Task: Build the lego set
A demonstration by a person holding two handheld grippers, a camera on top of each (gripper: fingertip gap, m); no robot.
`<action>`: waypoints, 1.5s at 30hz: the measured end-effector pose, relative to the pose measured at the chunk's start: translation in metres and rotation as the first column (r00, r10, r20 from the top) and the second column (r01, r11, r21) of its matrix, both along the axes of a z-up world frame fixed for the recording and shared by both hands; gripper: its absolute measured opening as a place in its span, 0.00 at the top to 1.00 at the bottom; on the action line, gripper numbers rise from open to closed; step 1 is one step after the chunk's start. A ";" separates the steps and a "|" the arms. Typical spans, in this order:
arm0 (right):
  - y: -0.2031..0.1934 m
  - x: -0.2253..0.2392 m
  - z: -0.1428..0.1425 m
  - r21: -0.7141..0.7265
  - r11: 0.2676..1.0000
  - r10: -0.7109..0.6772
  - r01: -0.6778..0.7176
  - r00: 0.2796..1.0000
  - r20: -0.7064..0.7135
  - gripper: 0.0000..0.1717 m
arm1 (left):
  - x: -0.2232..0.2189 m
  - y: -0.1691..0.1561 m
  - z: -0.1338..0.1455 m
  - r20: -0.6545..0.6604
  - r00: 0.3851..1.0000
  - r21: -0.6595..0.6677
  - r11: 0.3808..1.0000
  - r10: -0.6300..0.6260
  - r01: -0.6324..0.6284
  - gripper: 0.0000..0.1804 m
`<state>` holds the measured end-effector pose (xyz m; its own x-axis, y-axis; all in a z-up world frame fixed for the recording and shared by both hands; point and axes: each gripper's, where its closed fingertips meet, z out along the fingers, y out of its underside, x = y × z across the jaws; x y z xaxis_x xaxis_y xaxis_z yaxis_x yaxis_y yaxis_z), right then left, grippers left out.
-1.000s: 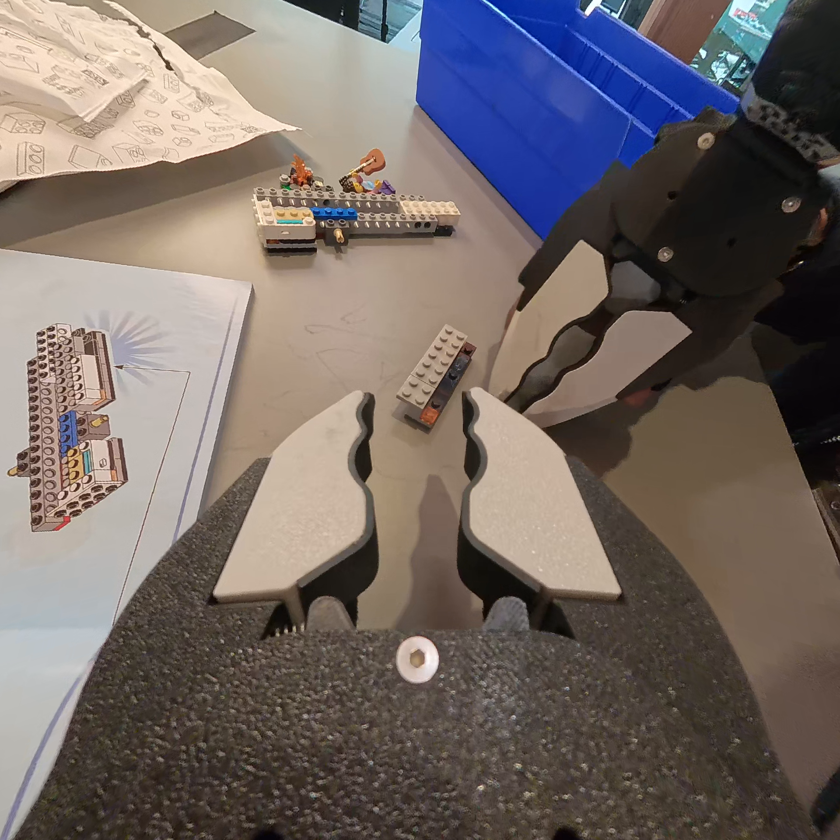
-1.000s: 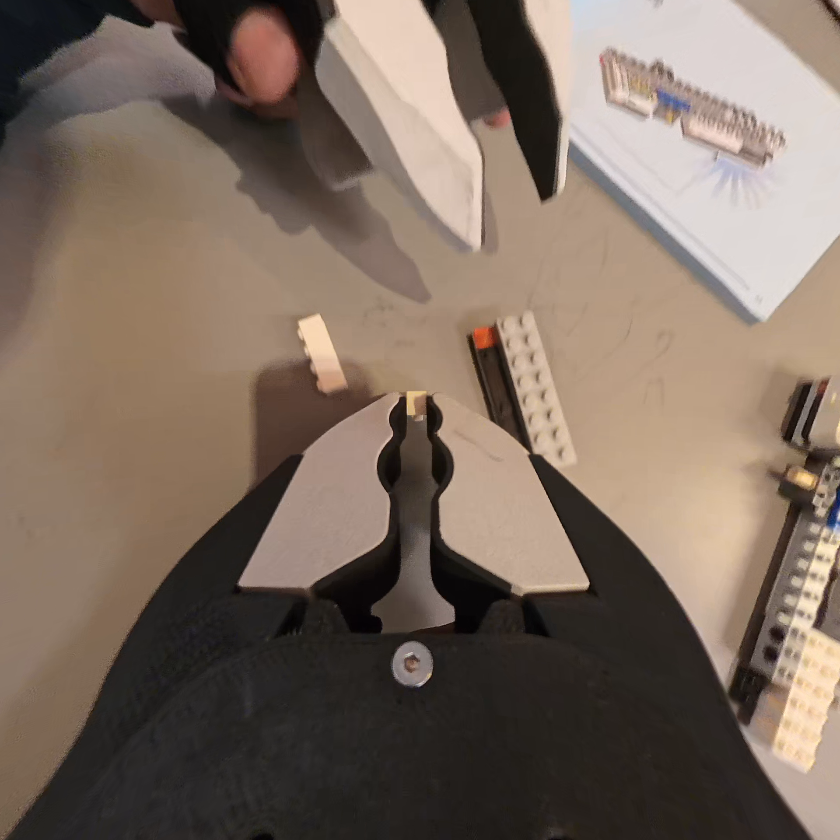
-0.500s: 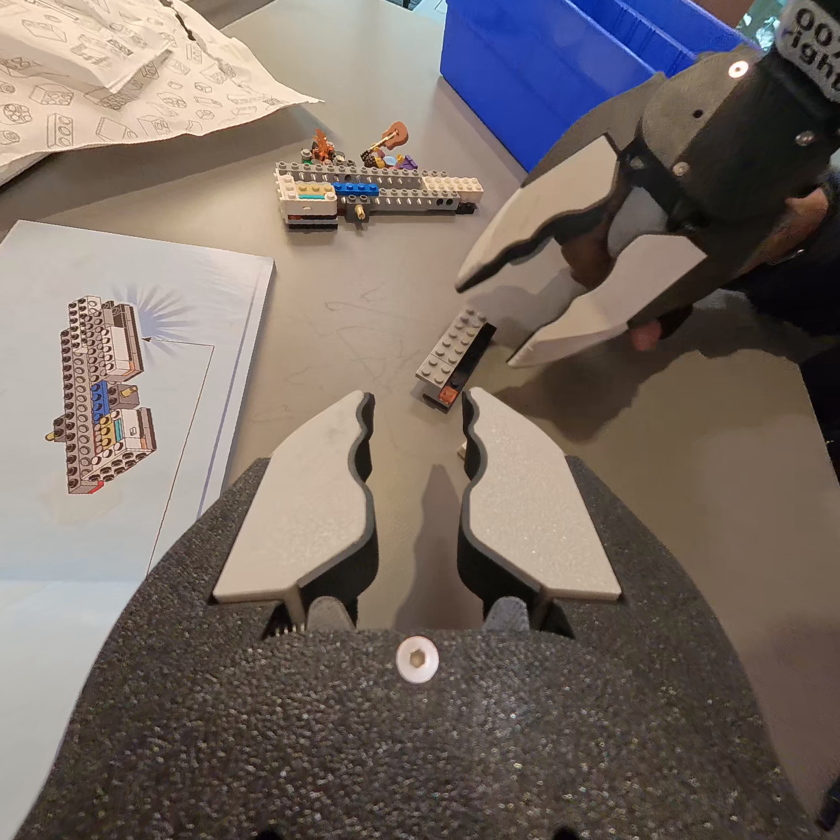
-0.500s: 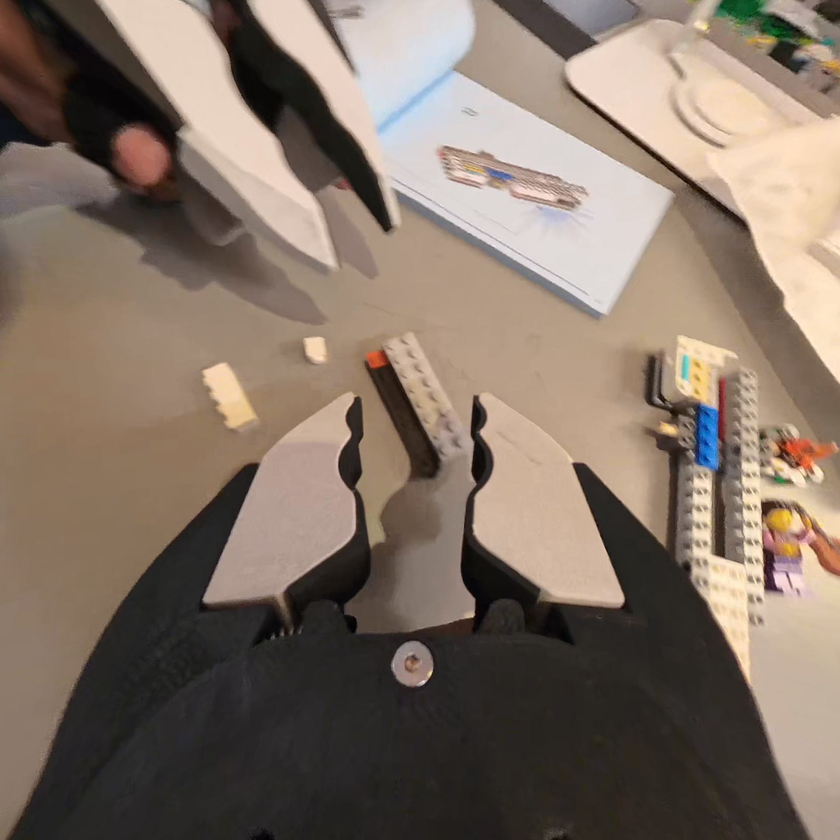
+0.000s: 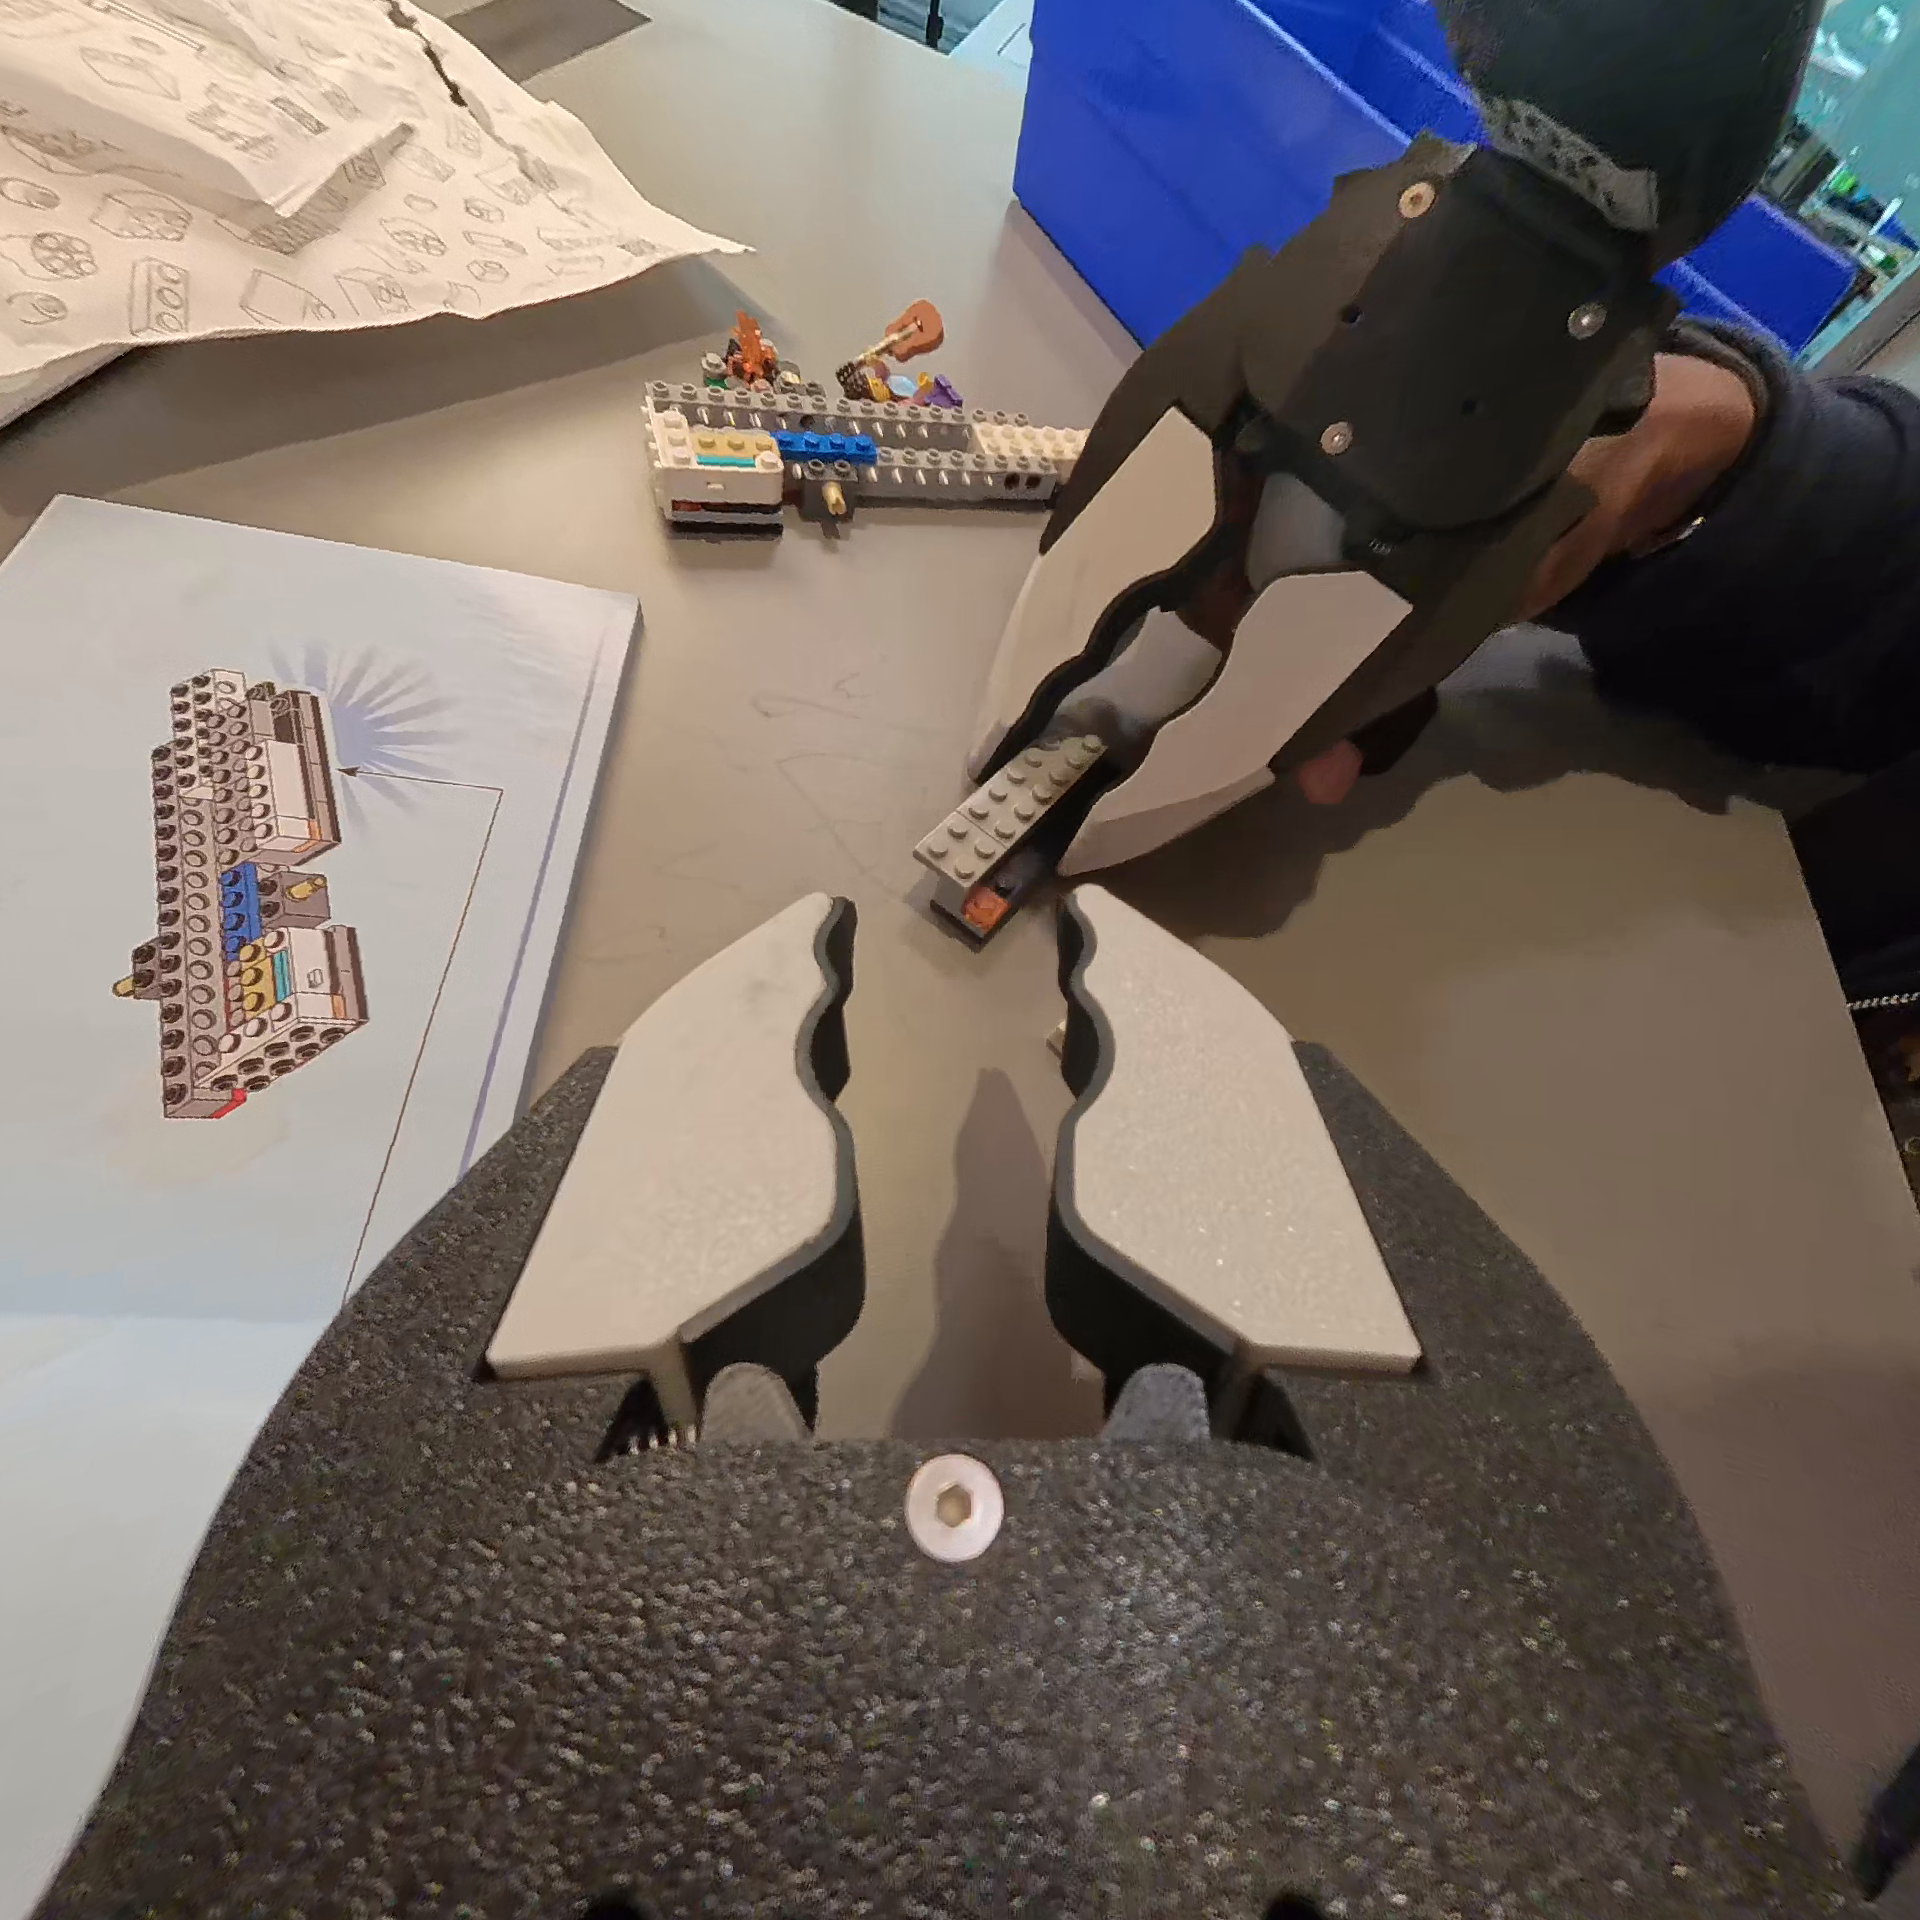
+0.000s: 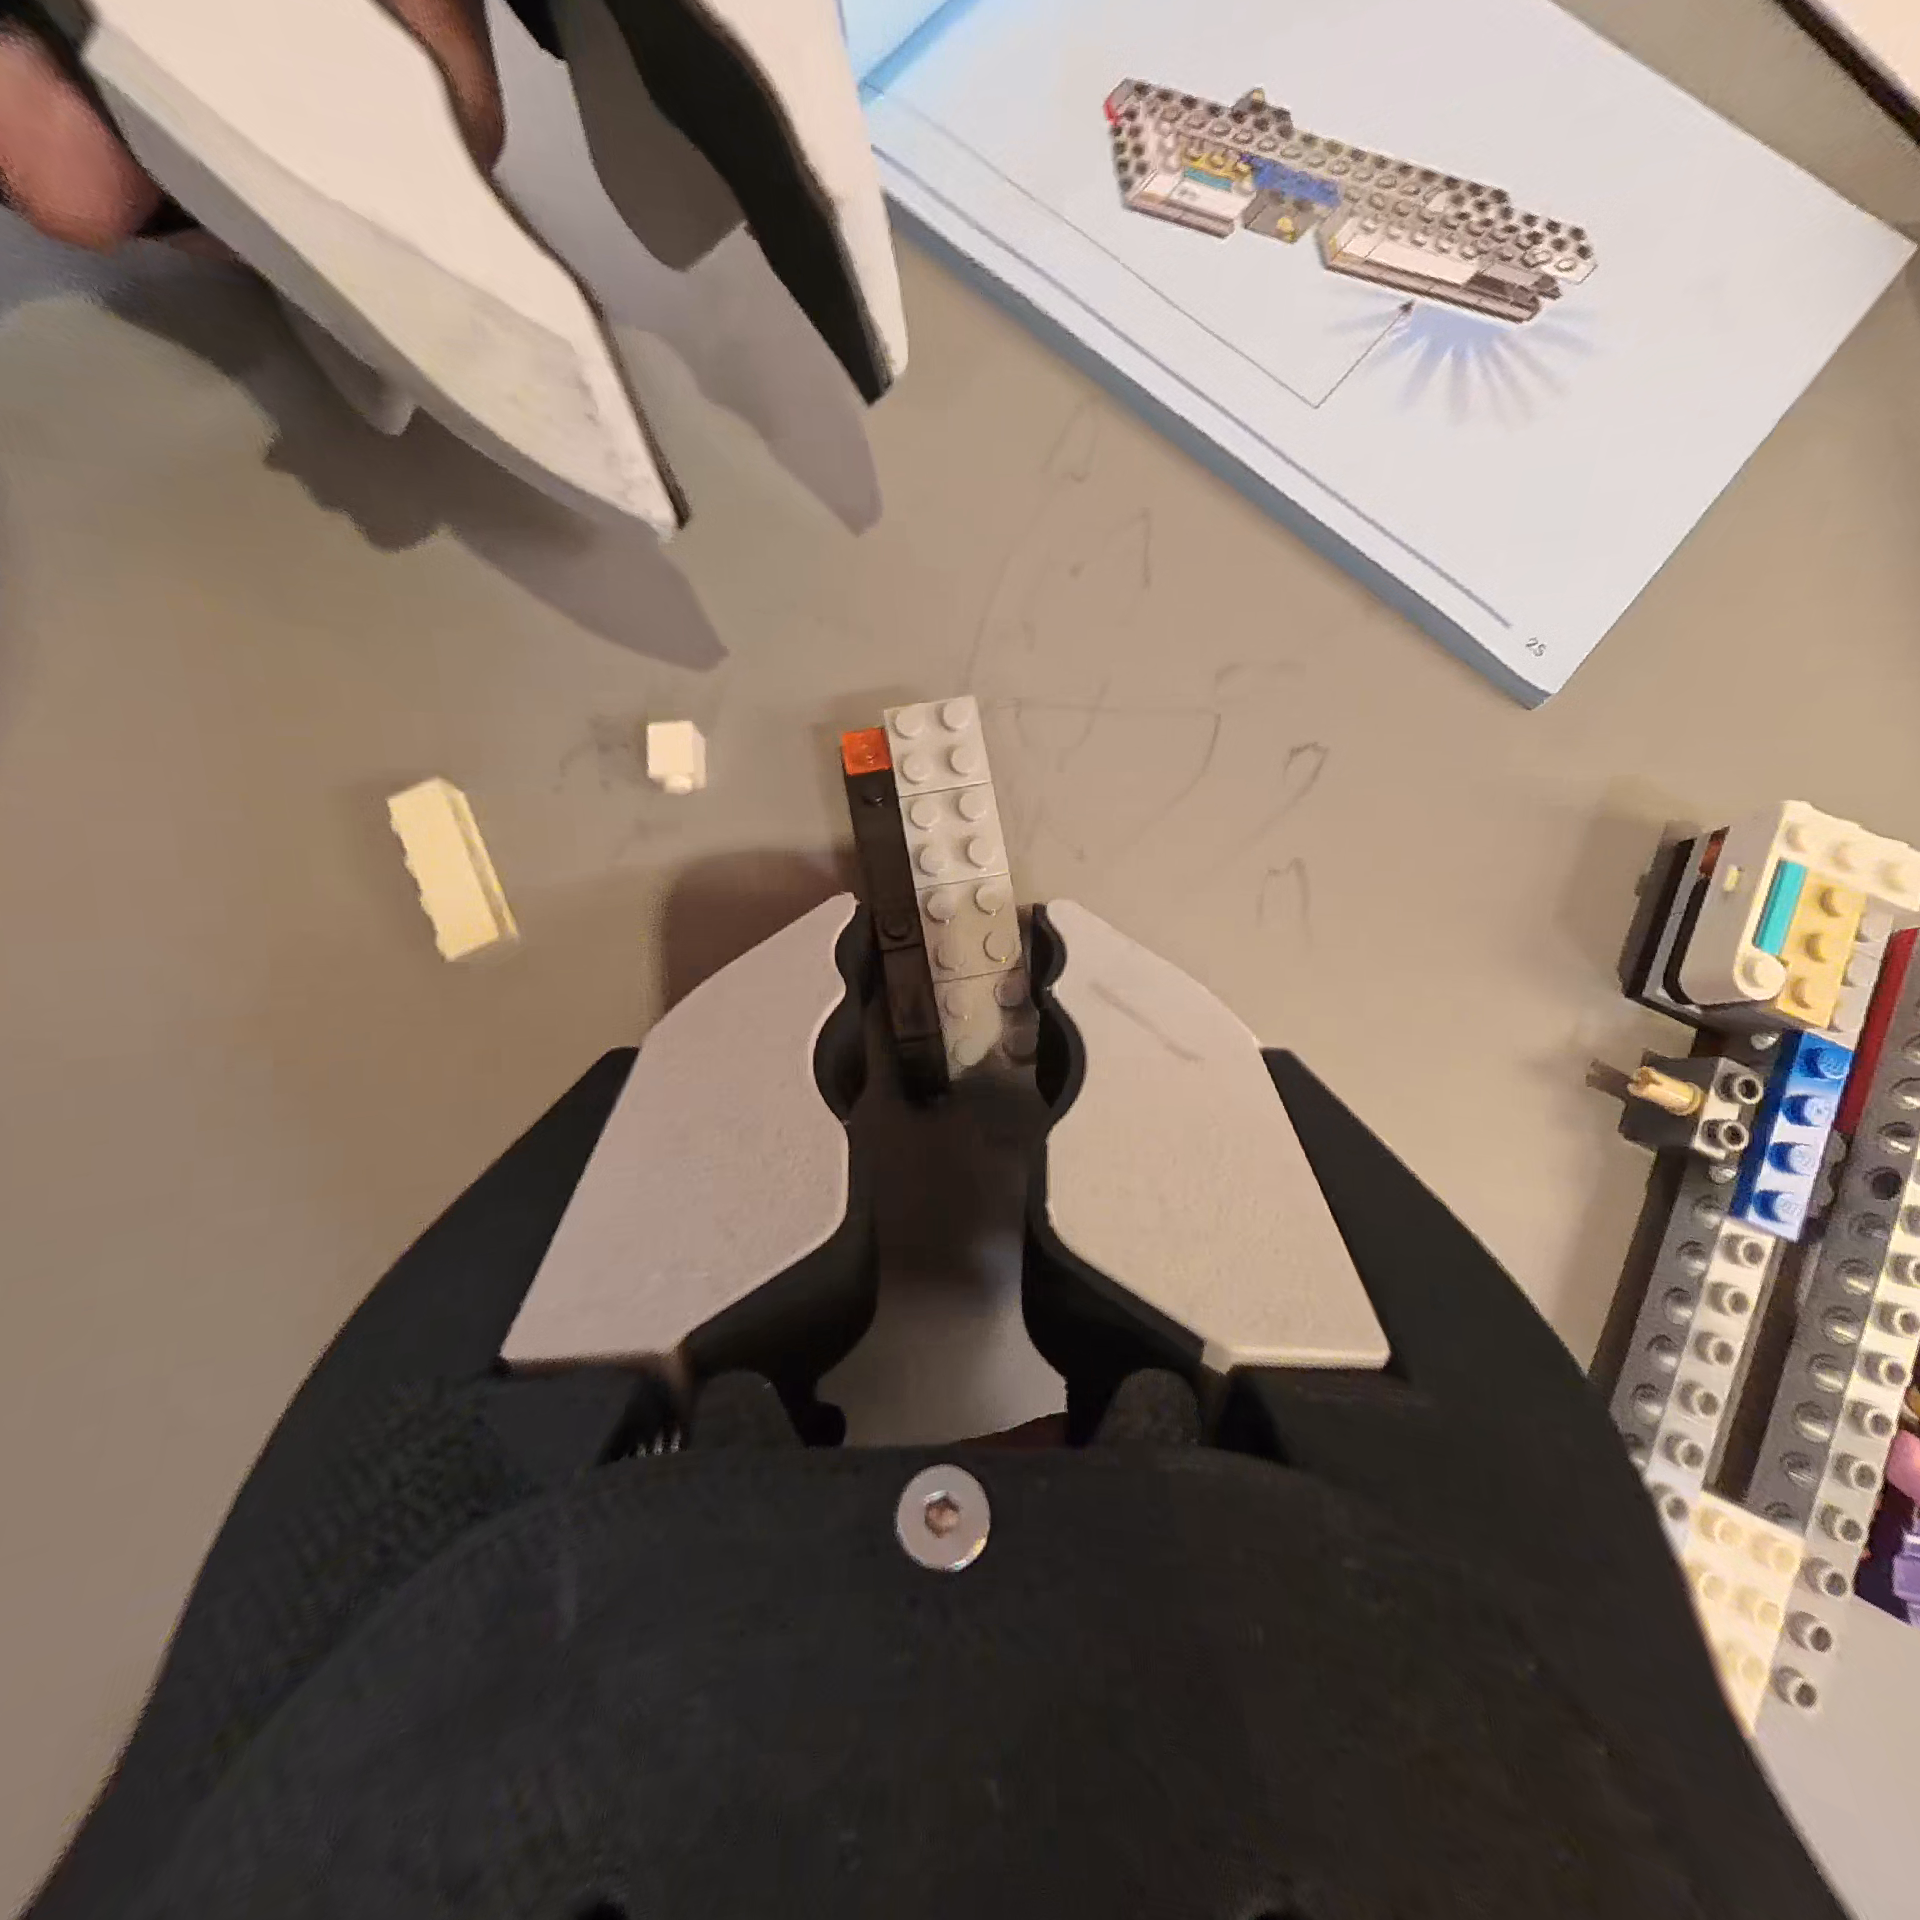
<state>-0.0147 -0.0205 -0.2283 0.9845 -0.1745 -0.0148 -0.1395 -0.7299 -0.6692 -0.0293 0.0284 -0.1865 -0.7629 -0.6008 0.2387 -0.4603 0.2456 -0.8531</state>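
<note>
Brick strip [image 6: 940,862] between right tongs [image 6: 943,925]

Looks like a hobby or lab workspace set up for brick building. Plain grey table [image 5: 1455,1091], scuffed with faint scratch marks, ahead of the fingers [image 5: 727,1122]. Left of the fingers, an open building-instruction booklet [image 5: 312,831] with a pale blue page showing a brick model. Farther ahead, a part-built brick model [image 5: 852,457] with tiny figures and accessories behind it. Far left, a torn white paper bag [image 5: 260,187] printed with brick outlines. Far ahead to the right, blue plastic storage bins [image 5: 1174,156], the stackable parts-sorting kind. Loose cream bricks [image 6: 452,883] on the table.
</note>
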 end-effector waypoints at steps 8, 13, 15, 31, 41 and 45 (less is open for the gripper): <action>0.048 0.005 0.085 0.513 0.840 0.017 0.179 0.935 -0.353 0.84 | 0.015 0.017 0.033 0.011 0.993 -0.286 0.952 0.114 -0.107 0.78; 0.079 0.004 0.116 0.663 0.715 0.120 0.220 0.897 -0.426 0.84 | 0.021 0.033 0.073 0.008 0.989 -0.616 0.780 0.151 -0.114 0.79; 0.085 0.007 0.120 0.681 0.695 0.120 0.232 0.896 -0.428 0.84 | 0.020 0.039 0.083 0.014 0.988 -0.680 0.726 0.157 -0.106 0.80; 0.096 0.010 0.132 0.661 0.726 0.170 0.189 0.882 -0.439 0.85 | 0.028 0.036 0.103 0.045 0.982 -0.847 0.528 0.182 -0.059 0.90; 0.113 -0.002 0.135 0.649 0.754 0.211 0.106 0.895 -0.392 0.79 | 0.026 0.077 0.124 0.068 0.938 -0.954 0.298 0.341 -0.039 0.90; 0.115 -0.004 0.140 0.688 0.713 0.254 0.136 0.865 -0.434 0.88 | 0.026 0.069 0.124 0.079 0.942 -0.945 0.326 0.327 -0.034 0.90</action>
<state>-0.0188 0.0948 -0.0885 0.8205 0.1348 -0.5555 -0.5432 -0.1189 -0.8311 -0.0036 0.0975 -0.0622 -0.7782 -0.2335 0.5830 -0.1563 -0.8271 -0.5399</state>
